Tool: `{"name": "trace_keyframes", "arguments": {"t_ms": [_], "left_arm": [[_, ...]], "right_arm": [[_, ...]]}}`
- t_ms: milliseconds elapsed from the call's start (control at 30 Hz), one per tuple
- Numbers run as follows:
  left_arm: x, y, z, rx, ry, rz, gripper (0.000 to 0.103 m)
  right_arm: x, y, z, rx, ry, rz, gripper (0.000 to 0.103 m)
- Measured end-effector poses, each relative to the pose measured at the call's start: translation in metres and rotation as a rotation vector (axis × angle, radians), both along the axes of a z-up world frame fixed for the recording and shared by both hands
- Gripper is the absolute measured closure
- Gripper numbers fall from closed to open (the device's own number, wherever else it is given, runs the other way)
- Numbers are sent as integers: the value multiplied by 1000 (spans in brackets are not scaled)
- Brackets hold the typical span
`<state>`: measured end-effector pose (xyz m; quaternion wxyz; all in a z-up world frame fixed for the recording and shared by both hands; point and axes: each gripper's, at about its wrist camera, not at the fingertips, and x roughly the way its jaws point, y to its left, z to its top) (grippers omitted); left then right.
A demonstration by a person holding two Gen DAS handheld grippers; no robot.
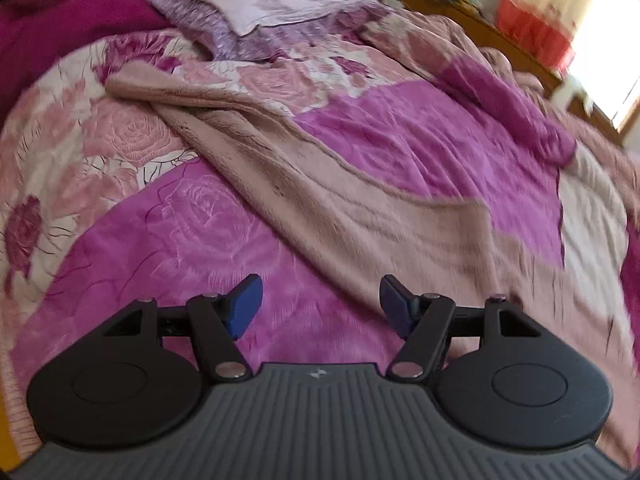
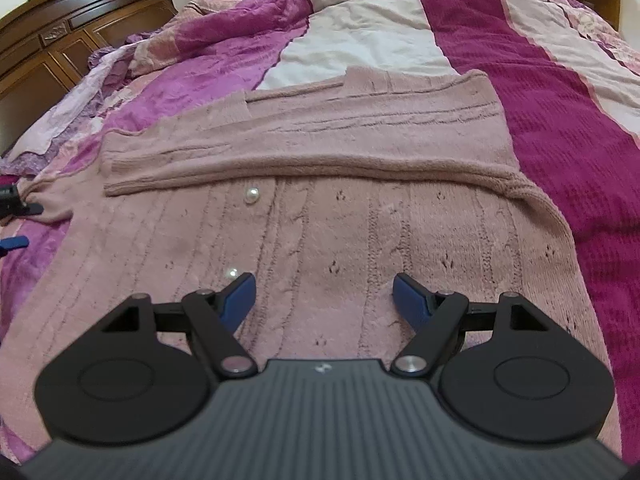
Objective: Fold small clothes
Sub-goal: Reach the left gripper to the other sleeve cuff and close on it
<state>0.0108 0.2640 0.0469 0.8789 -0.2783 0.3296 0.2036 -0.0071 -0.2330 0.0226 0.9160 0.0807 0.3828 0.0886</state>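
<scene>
A dusty-pink knitted cardigan [image 2: 320, 232] with pearl buttons [image 2: 252, 193] lies flat on the bed, one sleeve [image 2: 304, 148] folded across its upper part. My right gripper [image 2: 324, 300] is open and empty just above the cardigan's body. In the left wrist view the cardigan [image 1: 360, 208] runs diagonally across the purple floral bedspread [image 1: 168, 240]. My left gripper [image 1: 320, 304] is open and empty at the cardigan's edge. The left gripper's fingertips [image 2: 16, 204] also show at the far left of the right wrist view, beside the cardigan's left edge.
A crumpled lilac quilt [image 1: 260, 12] lies at the bed's far end. A magenta and white striped cover [image 2: 540, 120] spreads to the right. A dark wooden headboard [image 2: 60, 32] stands at the left. A bright window [image 1: 608, 40] sits at the far right.
</scene>
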Motion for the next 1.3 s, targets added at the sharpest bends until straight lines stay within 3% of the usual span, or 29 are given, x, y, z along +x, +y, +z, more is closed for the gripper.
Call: {"name": "trace_keyframes", "arguments": {"t_ms": [133, 233, 667, 800, 867, 900, 933, 1000, 1100, 1300], "left_arm": [[18, 24, -13, -109, -24, 42, 31], [26, 35, -17, -146, -62, 70, 31], [53, 66, -27, -184, -178, 190, 30], [62, 74, -25, -181, -178, 215, 31], [68, 74, -21, -151, -164, 204, 37], [69, 74, -20, -135, -159, 199, 48], [71, 74, -19, -117, -152, 189, 67], [70, 77, -17, -121, -155, 160, 83], [55, 78, -11, -113, -204, 146, 87], [25, 51, 22, 51, -305, 68, 87]], "right_arm": [[-1, -1, -3, -2, 7, -6, 26], [0, -1, -6, -6, 13, -10, 26], [2, -1, -9, -4, 17, -11, 26], [3, 0, -10, -12, 18, -9, 26], [3, -1, -10, -10, 17, -9, 26], [3, -1, -10, -6, 18, -10, 26], [3, -1, -10, -1, 18, -12, 26], [3, -3, -9, 7, 17, -15, 26], [3, -5, -9, 12, 16, -19, 26], [3, -6, -6, 20, 11, -24, 26]]}}
